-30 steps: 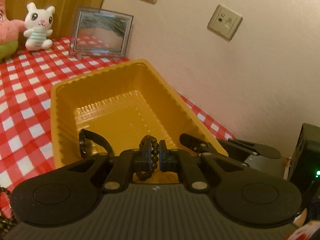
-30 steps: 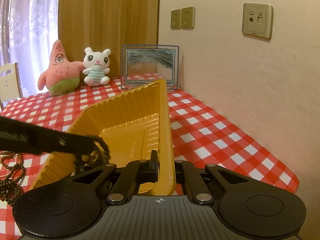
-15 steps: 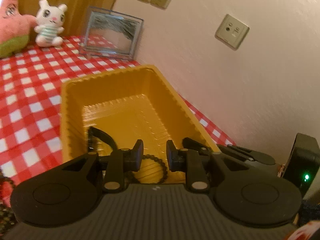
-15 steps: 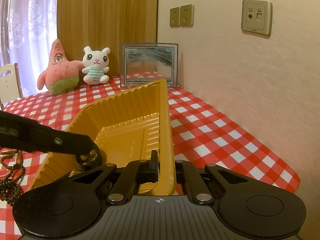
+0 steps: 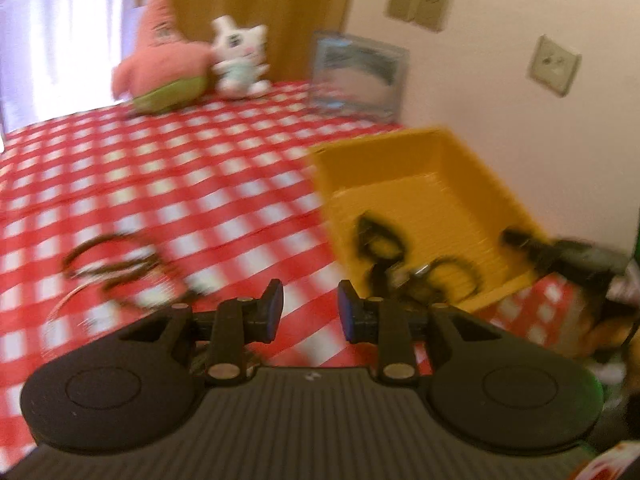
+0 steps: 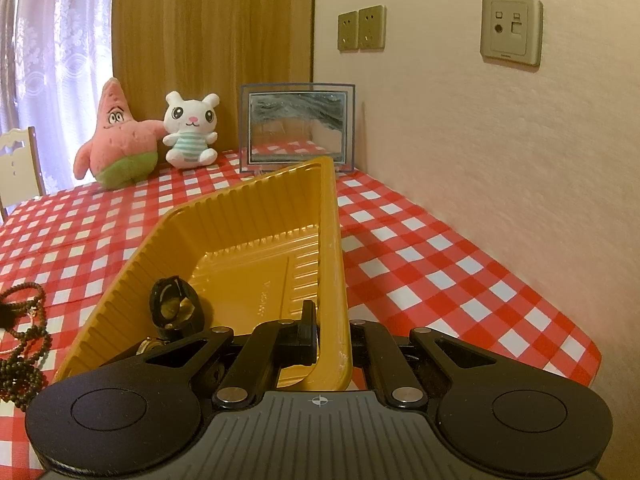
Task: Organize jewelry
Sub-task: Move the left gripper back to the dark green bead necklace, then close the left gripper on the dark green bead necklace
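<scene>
My right gripper is shut on the near right wall of the yellow tray. A black band lies inside near the front. In the blurred left wrist view, my left gripper hangs over the checked cloth just left of the tray. Its jaws are opening with nothing between them. A dark beaded bracelet and the black band rest in the tray. Beaded necklaces lie on the cloth to the left, and the right wrist view shows the necklaces at its left edge.
A pink star plush, a white rabbit plush and a glass picture frame stand at the table's back. The wall runs close along the tray's right side. A chair back shows at far left.
My left gripper let go of the beaded bracelet, which now lies in the tray, then swung left out of the tray over the cloth. The right gripper kept still on the tray wall.
</scene>
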`<action>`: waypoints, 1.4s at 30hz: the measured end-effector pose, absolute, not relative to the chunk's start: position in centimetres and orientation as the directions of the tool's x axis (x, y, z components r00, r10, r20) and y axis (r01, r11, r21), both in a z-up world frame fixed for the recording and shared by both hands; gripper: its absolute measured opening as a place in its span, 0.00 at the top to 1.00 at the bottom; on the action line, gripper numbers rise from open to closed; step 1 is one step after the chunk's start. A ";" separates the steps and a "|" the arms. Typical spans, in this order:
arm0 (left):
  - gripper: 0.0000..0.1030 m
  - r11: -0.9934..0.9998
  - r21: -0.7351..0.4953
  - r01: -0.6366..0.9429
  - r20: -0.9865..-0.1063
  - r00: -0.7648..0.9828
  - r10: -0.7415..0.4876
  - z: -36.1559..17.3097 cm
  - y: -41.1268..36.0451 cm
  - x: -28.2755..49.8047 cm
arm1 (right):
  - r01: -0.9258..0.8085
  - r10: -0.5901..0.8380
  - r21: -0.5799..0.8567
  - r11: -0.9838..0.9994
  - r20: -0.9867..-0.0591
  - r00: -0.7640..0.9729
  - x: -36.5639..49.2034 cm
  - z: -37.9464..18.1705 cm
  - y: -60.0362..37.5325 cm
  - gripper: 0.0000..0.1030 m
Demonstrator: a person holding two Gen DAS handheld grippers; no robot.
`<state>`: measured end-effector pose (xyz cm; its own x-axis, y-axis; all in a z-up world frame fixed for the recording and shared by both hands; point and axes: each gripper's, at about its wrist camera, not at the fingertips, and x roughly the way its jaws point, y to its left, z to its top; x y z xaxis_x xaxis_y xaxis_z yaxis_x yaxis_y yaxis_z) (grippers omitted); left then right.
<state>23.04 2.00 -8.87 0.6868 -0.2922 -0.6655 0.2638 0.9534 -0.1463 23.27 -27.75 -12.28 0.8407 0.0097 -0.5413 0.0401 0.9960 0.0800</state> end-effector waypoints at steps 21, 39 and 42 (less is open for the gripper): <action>0.75 0.961 0.099 0.260 -0.722 0.683 -0.110 -12.3 5.9 20.8 | 0.043 0.008 0.081 0.996 -0.545 0.838 23.1 -12.4 -27.8 0.96; 0.75 0.960 0.108 0.258 -0.787 0.612 -0.076 -14.7 3.4 24.4 | 0.043 0.009 0.082 0.996 -0.546 0.838 23.2 -12.3 -27.7 0.96; 0.75 0.967 0.100 0.233 -0.797 0.601 -0.063 -15.3 3.3 24.8 | 0.042 0.009 0.082 0.996 -0.546 0.838 23.2 -12.2 -27.7 0.96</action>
<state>24.82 3.32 -15.33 0.6014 -0.0626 -0.7965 0.2327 0.9674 0.0997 23.22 -27.70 -12.23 0.8380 0.0090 -0.5456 0.0423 0.9958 0.0815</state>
